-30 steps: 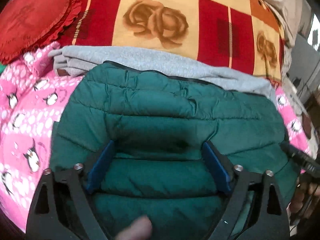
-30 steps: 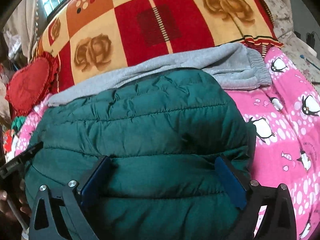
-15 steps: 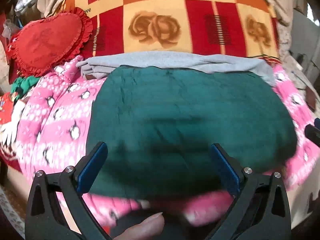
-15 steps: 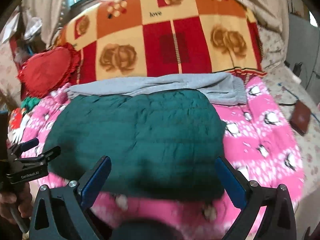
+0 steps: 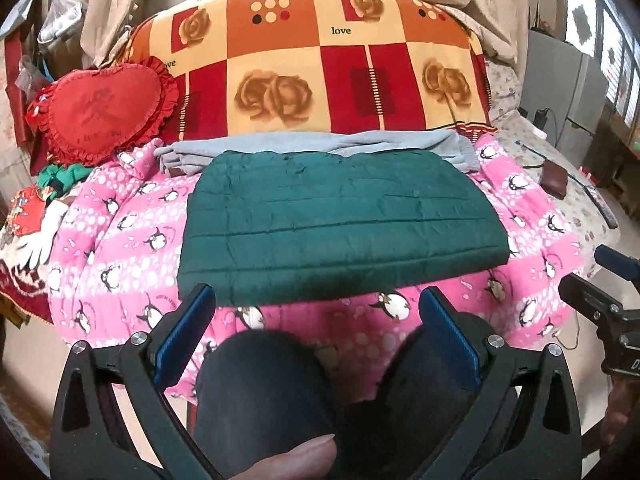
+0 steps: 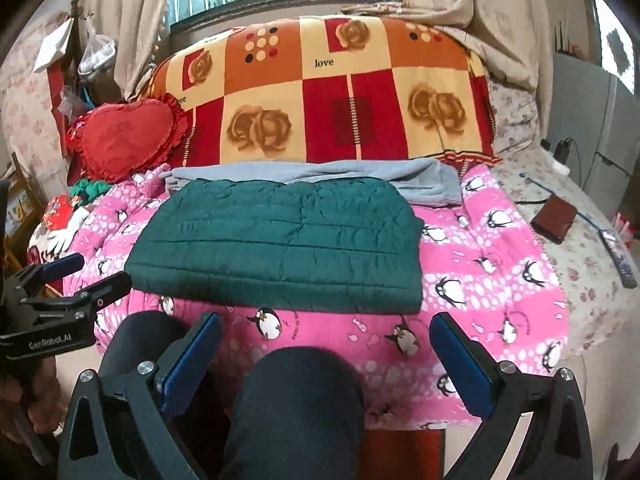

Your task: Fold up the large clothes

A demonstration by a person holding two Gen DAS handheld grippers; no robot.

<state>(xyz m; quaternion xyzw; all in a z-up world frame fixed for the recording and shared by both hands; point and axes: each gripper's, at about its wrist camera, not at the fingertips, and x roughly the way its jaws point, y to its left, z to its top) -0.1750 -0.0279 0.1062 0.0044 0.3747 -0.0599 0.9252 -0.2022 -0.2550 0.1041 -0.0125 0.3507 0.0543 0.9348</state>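
On the bed, seen from the left wrist view, the green quilted jacket (image 5: 340, 224) lies folded flat on the pink penguin blanket (image 5: 120, 240), at 12 o'clock from the left gripper (image 5: 316, 340). Its long axis runs from 9 to 3 o'clock. The fingers (image 5: 184, 332) are spread wide and hold nothing, apart from the jacket's near edge.

From the right wrist view, the jacket (image 6: 280, 244) sits toward 11 o'clock of the right gripper (image 6: 326, 360), whose fingers (image 6: 460, 364) are also wide apart and empty. The left gripper (image 6: 60, 280) seems nearer to it.

Left gripper (image 5: 316, 334) and right gripper (image 6: 326, 358) — fingers spread wide, holding nothing.
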